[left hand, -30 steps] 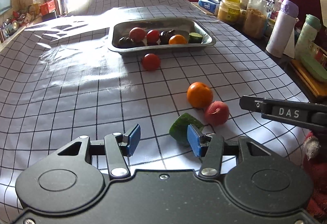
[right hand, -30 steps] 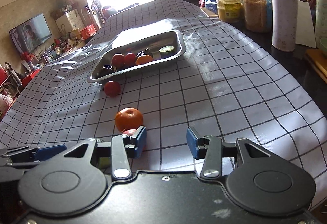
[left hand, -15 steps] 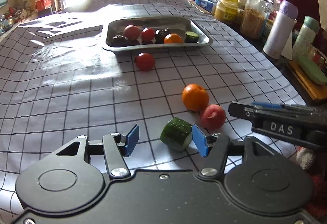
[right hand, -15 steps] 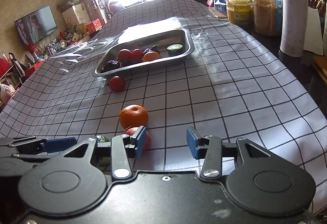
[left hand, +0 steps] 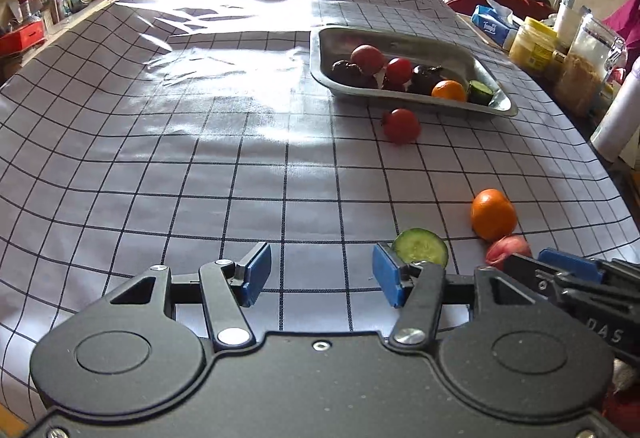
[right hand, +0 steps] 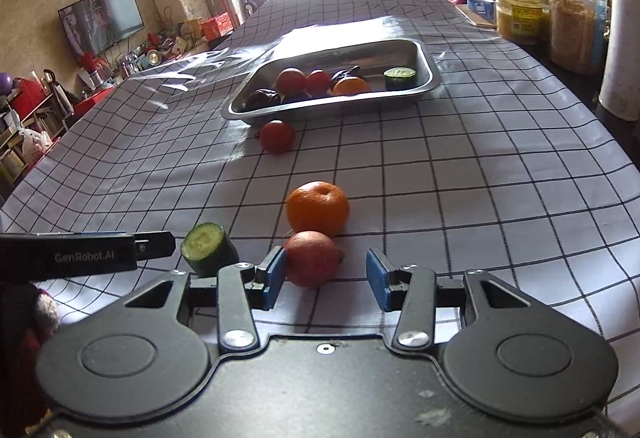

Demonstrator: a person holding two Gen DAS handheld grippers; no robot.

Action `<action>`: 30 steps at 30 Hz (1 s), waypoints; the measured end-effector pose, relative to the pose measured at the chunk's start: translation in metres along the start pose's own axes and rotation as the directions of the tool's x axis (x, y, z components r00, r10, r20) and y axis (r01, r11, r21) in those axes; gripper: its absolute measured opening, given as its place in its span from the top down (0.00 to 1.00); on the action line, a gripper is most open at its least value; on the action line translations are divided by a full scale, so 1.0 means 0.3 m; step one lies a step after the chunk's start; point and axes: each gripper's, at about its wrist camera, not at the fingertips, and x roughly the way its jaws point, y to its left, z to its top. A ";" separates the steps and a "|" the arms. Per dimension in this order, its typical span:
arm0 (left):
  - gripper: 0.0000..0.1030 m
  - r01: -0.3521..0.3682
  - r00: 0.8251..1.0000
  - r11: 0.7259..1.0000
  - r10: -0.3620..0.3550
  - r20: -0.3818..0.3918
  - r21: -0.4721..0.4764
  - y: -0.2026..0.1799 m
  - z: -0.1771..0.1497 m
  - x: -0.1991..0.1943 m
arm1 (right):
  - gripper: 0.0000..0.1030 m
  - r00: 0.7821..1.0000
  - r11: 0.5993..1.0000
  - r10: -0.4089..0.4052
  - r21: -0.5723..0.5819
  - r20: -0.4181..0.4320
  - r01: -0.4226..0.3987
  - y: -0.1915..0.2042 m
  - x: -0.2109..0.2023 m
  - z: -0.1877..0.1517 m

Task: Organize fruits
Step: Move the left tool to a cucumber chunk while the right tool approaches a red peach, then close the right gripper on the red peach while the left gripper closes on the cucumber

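Beside left gripper (left hand: 320, 276), cucumber piece (left hand: 420, 247) released, jaws just narrowed slightly, wide; right gripper (right hand: 326, 278) gaping around peach (right hand: 314, 258)

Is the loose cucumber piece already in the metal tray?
No, the loose cucumber piece still lies on the checked tablecloth, well short of the metal tray.
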 end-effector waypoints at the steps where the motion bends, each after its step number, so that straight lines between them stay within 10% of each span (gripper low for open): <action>1: 0.41 0.007 1.000 1.000 -0.007 0.004 0.002 0.000 0.001 -0.005 | 0.54 1.000 1.000 0.000 -0.008 -0.002 0.000 0.007 0.003 -0.001; 30: 0.40 0.095 0.995 0.988 -0.091 -0.033 0.125 -0.148 0.000 0.054 | 0.60 0.998 0.997 -0.067 0.035 0.000 0.067 -0.031 0.014 0.014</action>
